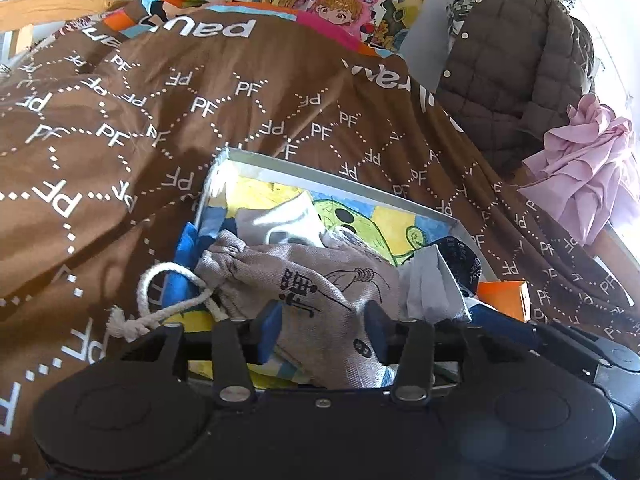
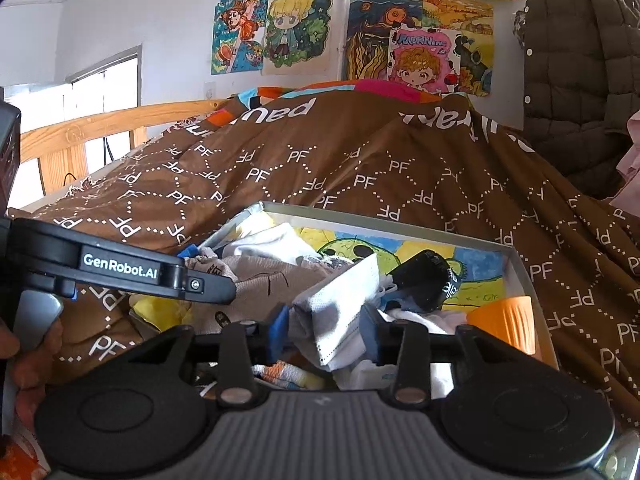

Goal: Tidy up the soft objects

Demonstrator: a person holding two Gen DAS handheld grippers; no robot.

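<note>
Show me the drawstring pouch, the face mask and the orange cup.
drawstring pouch (image 1: 320,280), left wrist view, on its printed grey cloth.
face mask (image 2: 336,304), right wrist view, on its pleated white middle.
orange cup (image 2: 504,320), right wrist view, on its ribbed side.

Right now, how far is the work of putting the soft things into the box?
Done: several soft items already lie in the box, among them a black sock. In hand: the drawstring pouch sits between the left gripper fingers, and the face mask between the right gripper fingers; neither looks tightly pinched. Left: withdraw, and perhaps tidy the heap.
</note>
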